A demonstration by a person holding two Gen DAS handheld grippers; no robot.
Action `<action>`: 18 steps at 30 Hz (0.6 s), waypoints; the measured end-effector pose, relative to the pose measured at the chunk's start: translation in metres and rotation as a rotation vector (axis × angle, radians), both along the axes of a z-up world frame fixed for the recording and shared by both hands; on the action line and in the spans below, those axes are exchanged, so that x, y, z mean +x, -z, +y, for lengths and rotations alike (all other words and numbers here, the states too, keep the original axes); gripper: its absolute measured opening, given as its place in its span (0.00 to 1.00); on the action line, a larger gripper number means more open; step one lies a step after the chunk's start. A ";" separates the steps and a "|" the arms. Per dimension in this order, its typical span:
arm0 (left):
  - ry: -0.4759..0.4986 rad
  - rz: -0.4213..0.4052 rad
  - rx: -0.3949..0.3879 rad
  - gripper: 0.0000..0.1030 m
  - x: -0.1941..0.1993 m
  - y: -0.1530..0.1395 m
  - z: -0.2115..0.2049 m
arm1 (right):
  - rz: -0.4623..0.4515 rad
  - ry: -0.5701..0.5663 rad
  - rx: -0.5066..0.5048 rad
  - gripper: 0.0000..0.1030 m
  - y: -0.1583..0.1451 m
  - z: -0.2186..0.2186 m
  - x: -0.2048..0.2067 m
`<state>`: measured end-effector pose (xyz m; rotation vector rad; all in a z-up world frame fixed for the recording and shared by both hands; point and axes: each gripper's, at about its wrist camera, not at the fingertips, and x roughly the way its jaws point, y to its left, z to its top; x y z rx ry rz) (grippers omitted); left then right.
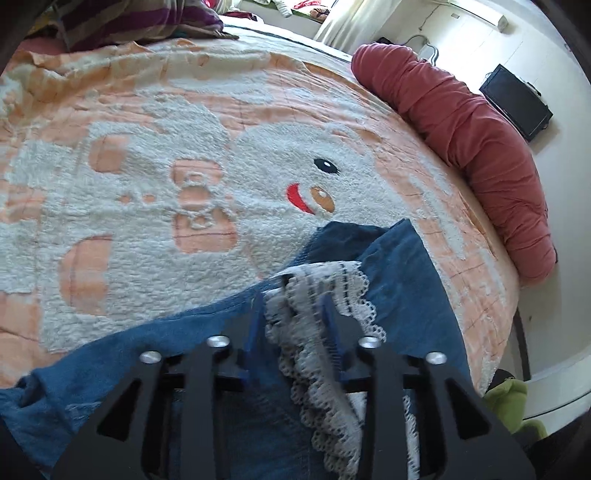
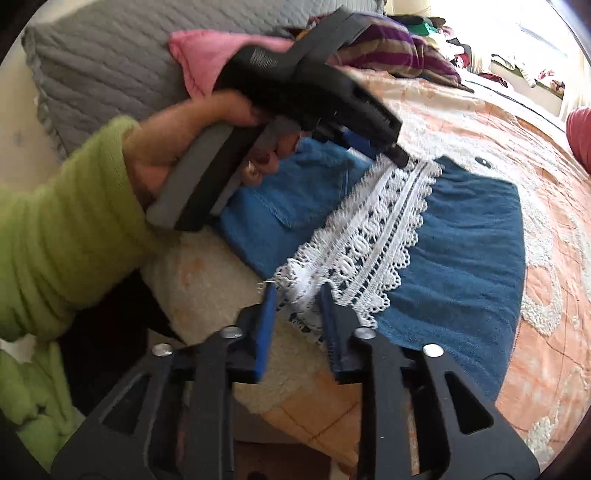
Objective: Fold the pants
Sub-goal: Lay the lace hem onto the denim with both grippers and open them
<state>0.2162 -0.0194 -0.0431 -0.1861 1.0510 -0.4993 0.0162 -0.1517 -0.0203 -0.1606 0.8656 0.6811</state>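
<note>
Blue pants [image 2: 461, 236] with a white lace hem [image 2: 373, 236] lie folded over on the orange and white bedspread. My left gripper [image 1: 293, 306] is shut on the far end of the lace hem [image 1: 317, 295]; it also shows in the right wrist view [image 2: 384, 155], held by a hand in a green sleeve. My right gripper [image 2: 295, 291] grips the near end of the same hem, its blue pads either side of the lace. The pants [image 1: 399, 280] spread out beneath both grippers.
A red bolster pillow [image 1: 476, 147] lies along the bed's right edge. A striped purple blanket [image 1: 140, 22] is heaped at the far end. A grey quilted pillow [image 2: 110, 62] and a pink cloth [image 2: 207, 55] sit at the left. The bedspread [image 1: 155, 155] stretches beyond the pants.
</note>
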 end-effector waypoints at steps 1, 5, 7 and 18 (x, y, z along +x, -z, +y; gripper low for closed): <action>-0.010 0.001 -0.002 0.44 -0.002 -0.003 0.006 | -0.007 0.002 0.008 0.25 -0.003 -0.003 -0.002; -0.022 0.047 -0.036 0.44 -0.008 -0.001 0.020 | -0.056 -0.011 -0.032 0.29 -0.007 -0.006 -0.014; -0.006 0.092 -0.077 0.44 -0.010 0.003 0.020 | -0.080 -0.028 -0.065 0.36 -0.006 -0.001 -0.018; -0.003 0.132 -0.110 0.50 -0.015 0.024 -0.004 | -0.118 -0.020 -0.179 0.26 0.013 0.011 -0.012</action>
